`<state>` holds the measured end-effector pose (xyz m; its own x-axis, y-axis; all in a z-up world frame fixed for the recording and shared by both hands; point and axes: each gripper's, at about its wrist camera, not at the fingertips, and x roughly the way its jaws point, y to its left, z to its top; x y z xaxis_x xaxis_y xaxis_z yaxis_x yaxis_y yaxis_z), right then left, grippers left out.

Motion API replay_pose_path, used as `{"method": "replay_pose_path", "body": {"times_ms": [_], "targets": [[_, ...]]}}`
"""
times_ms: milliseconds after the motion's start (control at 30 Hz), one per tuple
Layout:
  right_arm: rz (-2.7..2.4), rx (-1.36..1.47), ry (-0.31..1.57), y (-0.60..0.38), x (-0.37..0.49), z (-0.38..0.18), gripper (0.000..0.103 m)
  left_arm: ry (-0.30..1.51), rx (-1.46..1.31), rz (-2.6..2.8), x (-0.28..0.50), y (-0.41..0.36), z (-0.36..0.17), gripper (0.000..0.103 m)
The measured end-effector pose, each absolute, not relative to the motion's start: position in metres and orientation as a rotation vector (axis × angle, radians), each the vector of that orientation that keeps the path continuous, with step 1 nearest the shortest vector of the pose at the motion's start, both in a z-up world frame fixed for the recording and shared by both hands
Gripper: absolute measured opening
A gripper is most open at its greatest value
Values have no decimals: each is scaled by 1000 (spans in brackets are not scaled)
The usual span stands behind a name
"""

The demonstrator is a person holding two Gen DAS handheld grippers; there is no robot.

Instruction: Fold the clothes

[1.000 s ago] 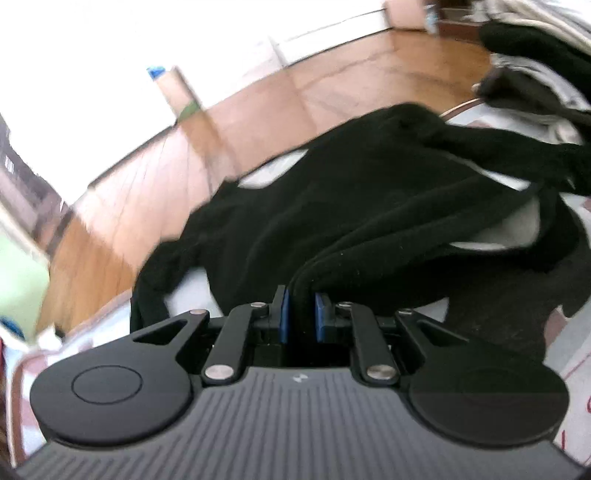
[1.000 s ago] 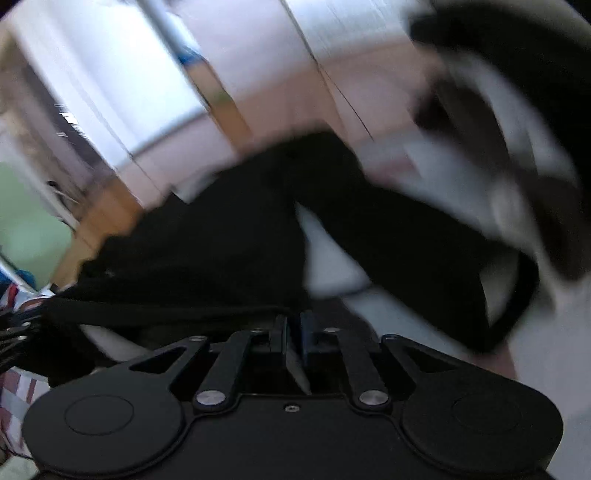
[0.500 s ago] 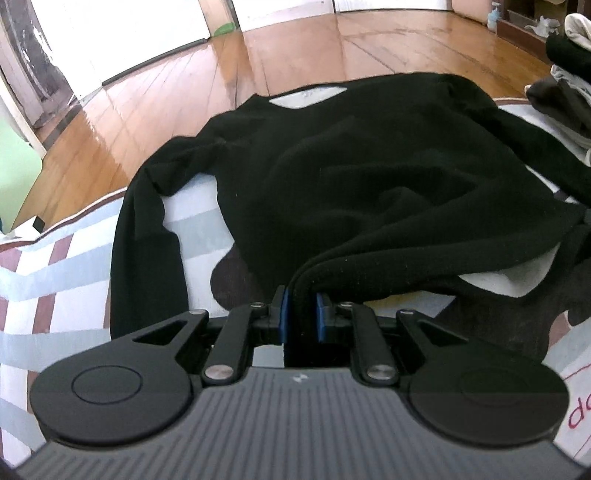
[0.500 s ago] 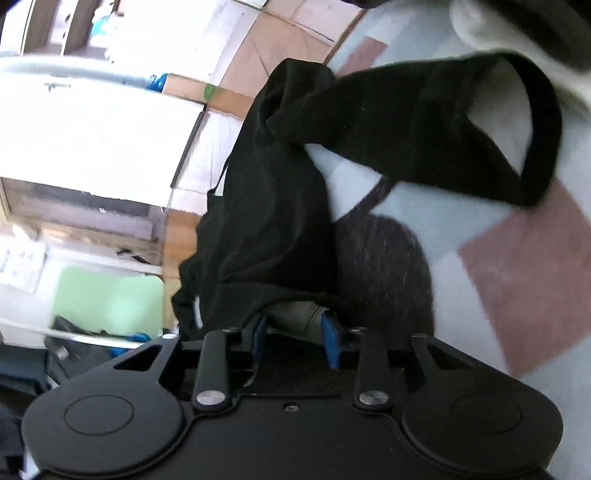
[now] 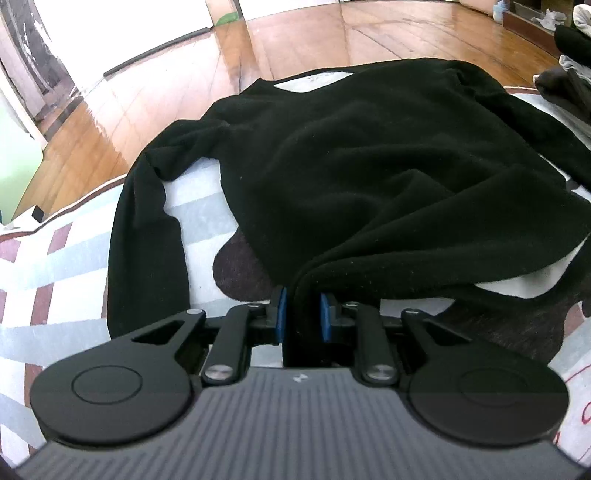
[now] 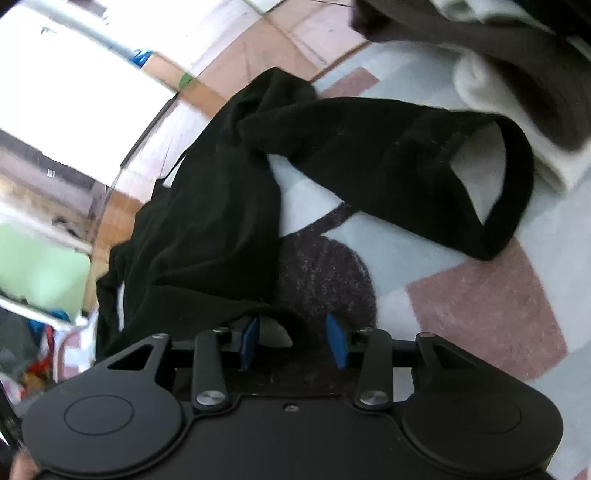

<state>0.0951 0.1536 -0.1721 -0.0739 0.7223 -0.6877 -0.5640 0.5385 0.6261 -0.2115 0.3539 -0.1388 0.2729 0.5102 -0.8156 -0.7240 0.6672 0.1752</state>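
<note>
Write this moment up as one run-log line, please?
left gripper: opening, black sweater hem between pads | right gripper: opening, released | rug: underneath

A glossy, reddish-brown wooden plank floor runs back to a bright white wall, where daylight glares off the boards. Nearer lies a pale patterned rug with grey stripes and dusky pink blocks. A pale green panel stands at the left edge.
</note>
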Motion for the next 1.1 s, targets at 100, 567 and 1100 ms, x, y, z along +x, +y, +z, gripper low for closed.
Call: {"method": "replay_pose_path", "body": {"times_ms": [100,567,1100], "targets": [[1105,133,1214,153,91,-174,46,984,-267,844,-213,356,-138,19],[1160,7,684,118,58,-89,4,920,-254,723,-224,323,-91,12],[850,-238,1020,89,60,-115,3,1202,-252,554,-233,286,-145,52]]}}
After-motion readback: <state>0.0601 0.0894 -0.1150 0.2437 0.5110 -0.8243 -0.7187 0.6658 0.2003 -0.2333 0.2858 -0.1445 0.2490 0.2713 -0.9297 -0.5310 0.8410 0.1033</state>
